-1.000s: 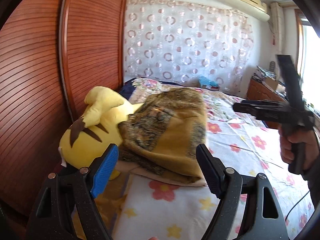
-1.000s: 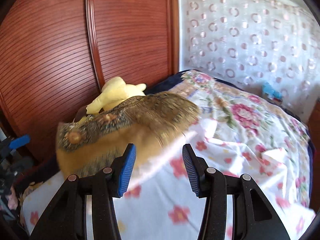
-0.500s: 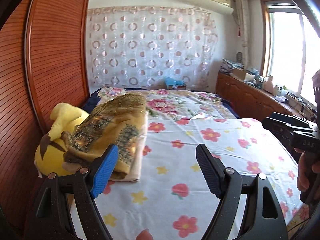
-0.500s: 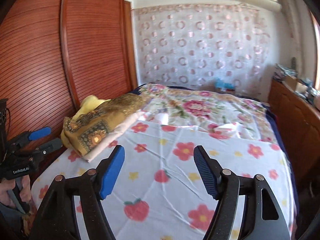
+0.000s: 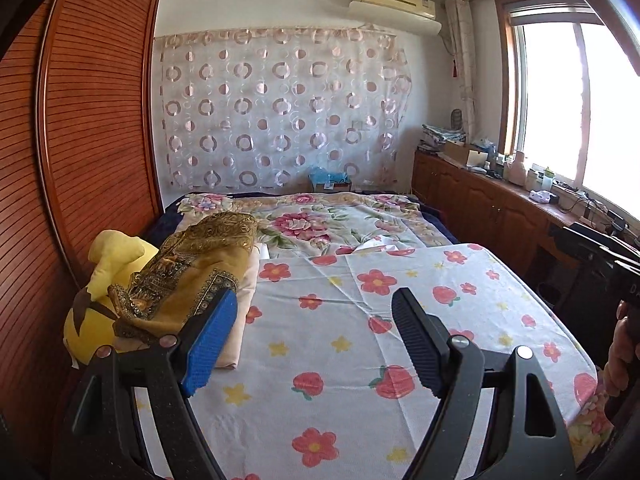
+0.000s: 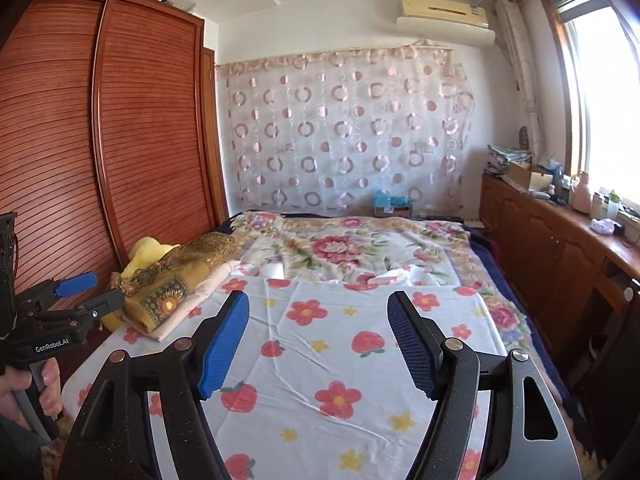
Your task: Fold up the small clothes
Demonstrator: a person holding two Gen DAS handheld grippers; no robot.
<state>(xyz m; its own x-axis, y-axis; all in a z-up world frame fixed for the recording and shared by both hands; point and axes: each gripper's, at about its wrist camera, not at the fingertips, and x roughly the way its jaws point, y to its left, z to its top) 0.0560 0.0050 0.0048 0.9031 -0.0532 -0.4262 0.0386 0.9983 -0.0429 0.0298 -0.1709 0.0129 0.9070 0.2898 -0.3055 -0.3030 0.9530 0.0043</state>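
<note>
Bedroom: bed under white flower-print sheet [image 5: 360,344], louvred wooden wardrobe [image 6: 132,128] at left, circle-pattern curtain [image 5: 280,108] behind. Both tools pulled back from pile since a second ago. Left gripper [image 5: 312,344] and right gripper [image 6: 316,344] spread wide, holding nothing. Folded mustard patterned garment [image 5: 192,276] rests on cream cloth [image 6: 188,304] against yellow plush toy [image 5: 104,280], so this fold looks finished.

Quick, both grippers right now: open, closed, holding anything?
Left gripper: open, holding nothing, above the floral sheet.
Right gripper: open, holding nothing; folded mustard garment lies apart.
</note>
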